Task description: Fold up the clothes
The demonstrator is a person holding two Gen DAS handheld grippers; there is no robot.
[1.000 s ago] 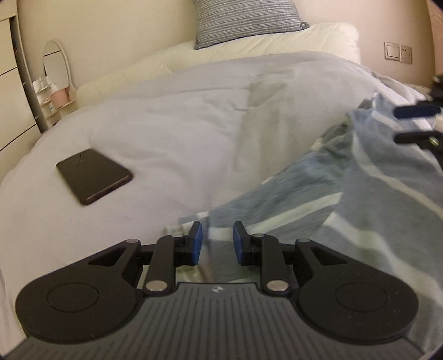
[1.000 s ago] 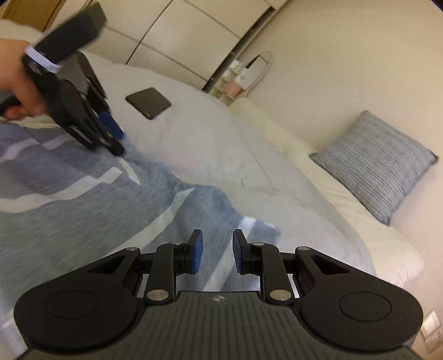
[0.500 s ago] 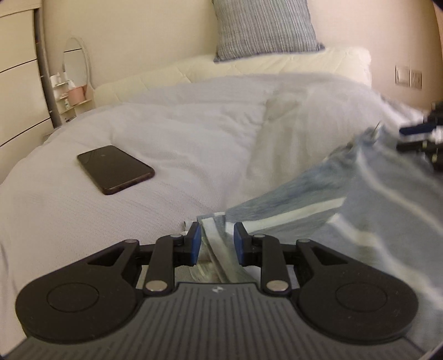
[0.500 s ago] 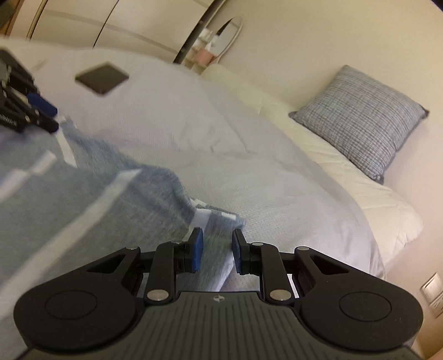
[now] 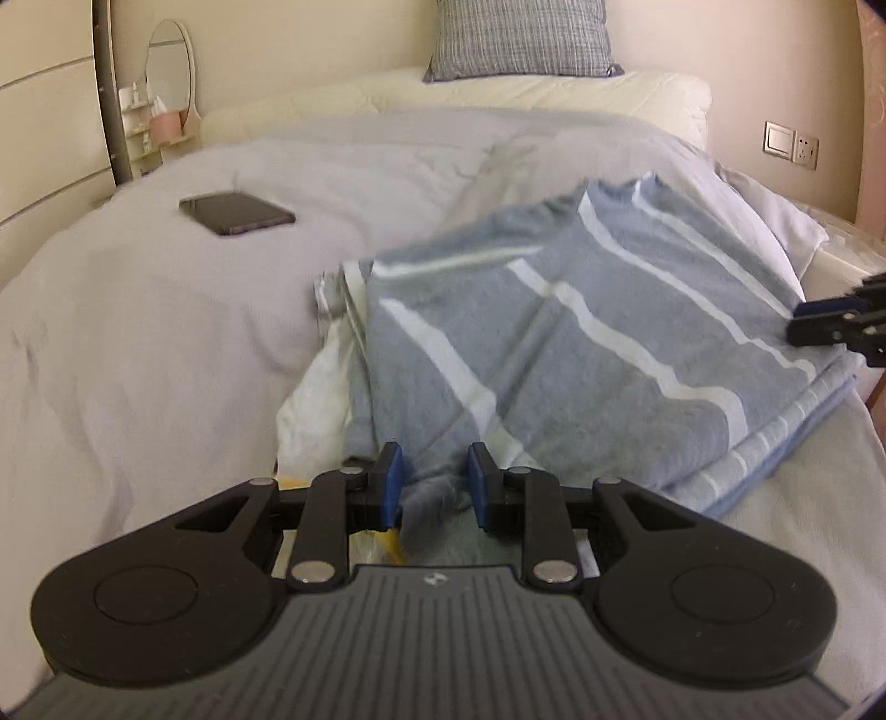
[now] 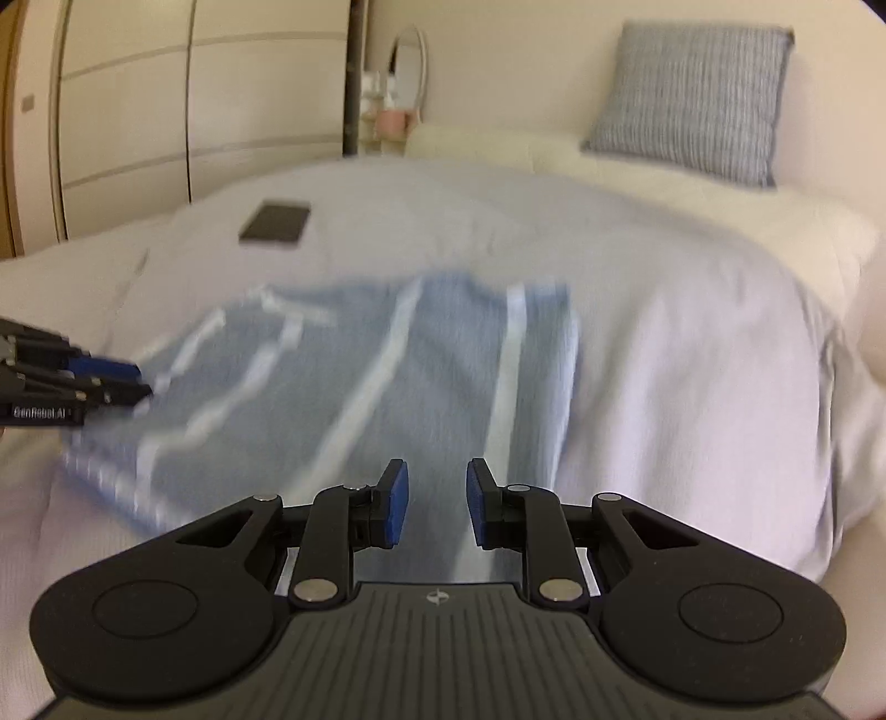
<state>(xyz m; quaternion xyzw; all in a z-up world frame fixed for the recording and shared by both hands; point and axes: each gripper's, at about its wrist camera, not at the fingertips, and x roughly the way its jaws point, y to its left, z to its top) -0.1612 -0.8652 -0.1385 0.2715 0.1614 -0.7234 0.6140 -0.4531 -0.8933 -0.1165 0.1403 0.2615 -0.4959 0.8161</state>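
A blue-grey garment with white stripes (image 5: 581, 354) lies doubled over on the pale duvet (image 5: 166, 343). In the left wrist view my left gripper (image 5: 434, 476) is at the garment's near left corner, with a bunch of the cloth pinched between its blue pads. My right gripper (image 5: 819, 321) shows at the right edge of that view, at the garment's far side. In the blurred right wrist view the garment (image 6: 387, 365) runs in between the pads of my right gripper (image 6: 437, 487), which grips its near edge. The left gripper (image 6: 111, 382) shows there at the garment's left corner.
A black phone (image 5: 237, 212) lies on the duvet left of the garment. A white cloth with yellow marks (image 5: 315, 410) pokes out under the garment's left side. A striped pillow (image 5: 520, 36) stands at the headboard, and an oval mirror (image 5: 169, 72) and wardrobe doors (image 6: 166, 111) stand on the left.
The garment hung stretched between both grippers; it has come down and now lies doubled flat on the bed. Both views have swung and rolled level.
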